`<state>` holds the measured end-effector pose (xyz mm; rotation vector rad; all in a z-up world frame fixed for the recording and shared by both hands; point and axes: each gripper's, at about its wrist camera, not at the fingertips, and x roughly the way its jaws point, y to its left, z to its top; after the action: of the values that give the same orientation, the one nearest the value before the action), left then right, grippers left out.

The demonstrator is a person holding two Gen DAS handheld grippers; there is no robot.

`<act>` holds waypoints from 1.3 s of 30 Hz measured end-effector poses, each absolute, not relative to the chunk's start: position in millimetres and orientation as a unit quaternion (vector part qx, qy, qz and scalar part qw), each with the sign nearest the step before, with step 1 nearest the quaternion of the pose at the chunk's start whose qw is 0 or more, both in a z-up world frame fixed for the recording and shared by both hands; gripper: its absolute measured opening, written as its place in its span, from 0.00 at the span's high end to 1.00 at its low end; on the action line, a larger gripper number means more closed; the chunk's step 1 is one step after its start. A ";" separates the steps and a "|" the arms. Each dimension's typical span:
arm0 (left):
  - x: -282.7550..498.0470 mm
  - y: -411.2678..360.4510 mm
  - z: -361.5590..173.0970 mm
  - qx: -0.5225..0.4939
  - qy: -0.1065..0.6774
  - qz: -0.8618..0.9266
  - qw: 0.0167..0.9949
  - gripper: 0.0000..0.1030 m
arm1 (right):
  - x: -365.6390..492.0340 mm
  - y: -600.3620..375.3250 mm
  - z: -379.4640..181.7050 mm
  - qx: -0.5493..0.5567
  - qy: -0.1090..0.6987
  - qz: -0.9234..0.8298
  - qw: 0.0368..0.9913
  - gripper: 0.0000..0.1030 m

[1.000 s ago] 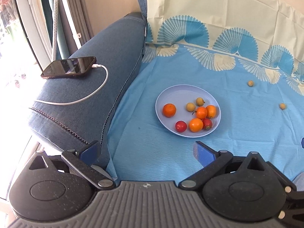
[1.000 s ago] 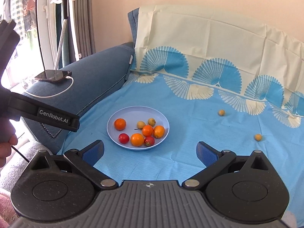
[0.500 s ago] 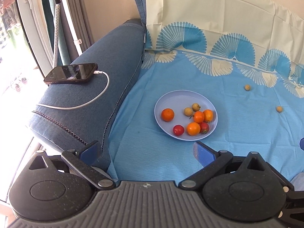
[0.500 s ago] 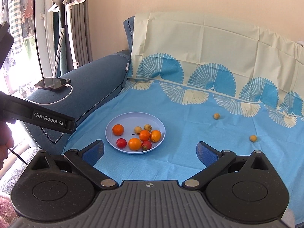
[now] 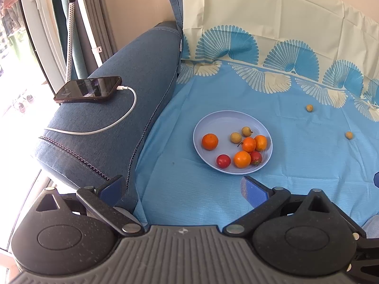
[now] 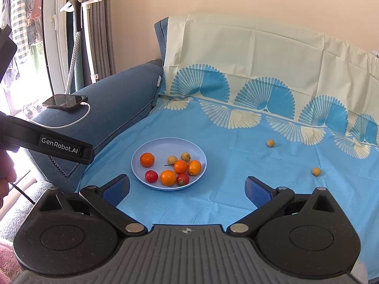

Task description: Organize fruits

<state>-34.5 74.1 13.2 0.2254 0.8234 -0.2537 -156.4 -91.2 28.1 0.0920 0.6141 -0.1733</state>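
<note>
A pale blue plate (image 5: 213, 123) (image 6: 163, 148) sits on the blue sofa cover and holds several small fruits: oranges (image 5: 209, 141) (image 6: 146, 159), red tomatoes (image 5: 223, 161) (image 6: 151, 176) and tan longans (image 5: 236, 137) (image 6: 172, 159). Two loose longans lie on the cover to the right, one farther back (image 5: 309, 108) (image 6: 270, 143) and one nearer (image 5: 348, 135) (image 6: 316, 171). My left gripper (image 5: 182, 187) is open and empty, short of the plate. My right gripper (image 6: 187, 188) is open and empty too, just in front of the plate.
A denim sofa armrest (image 5: 113, 118) (image 6: 113, 108) rises left of the plate, with a phone (image 5: 88, 89) (image 6: 65, 99) and white cable on top. The left gripper's body (image 6: 47, 142) and a hand (image 6: 6, 177) reach in at the right view's left edge. A window lies beyond.
Both grippers have drawn back and tilted up, so the plate sits lower and smaller in view. The fruits have not moved and both grippers stay open.
</note>
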 end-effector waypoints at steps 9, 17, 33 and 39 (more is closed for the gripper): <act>-33.0 69.7 11.6 0.117 0.401 -0.123 0.900 0.00 | -155.2 -93.4 25.3 0.051 0.304 -0.085 0.948 0.01; -28.0 47.9 10.5 0.130 0.411 -0.142 0.891 0.00 | -156.0 -107.3 18.6 0.072 0.299 -0.099 0.946 0.01; 46.5 -137.9 -11.0 0.157 0.413 -0.232 0.866 0.00 | -155.9 -282.0 -35.7 0.154 0.269 -0.313 0.898 0.01; 95.9 -247.0 -51.6 0.178 0.408 -0.251 0.860 0.00 | -116.6 -361.3 -82.7 0.174 0.275 -0.363 0.873 0.01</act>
<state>95.9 -247.0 -51.6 0.3728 0.8556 -0.5278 -116.6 -361.3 -82.7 0.3640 0.5735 -0.7580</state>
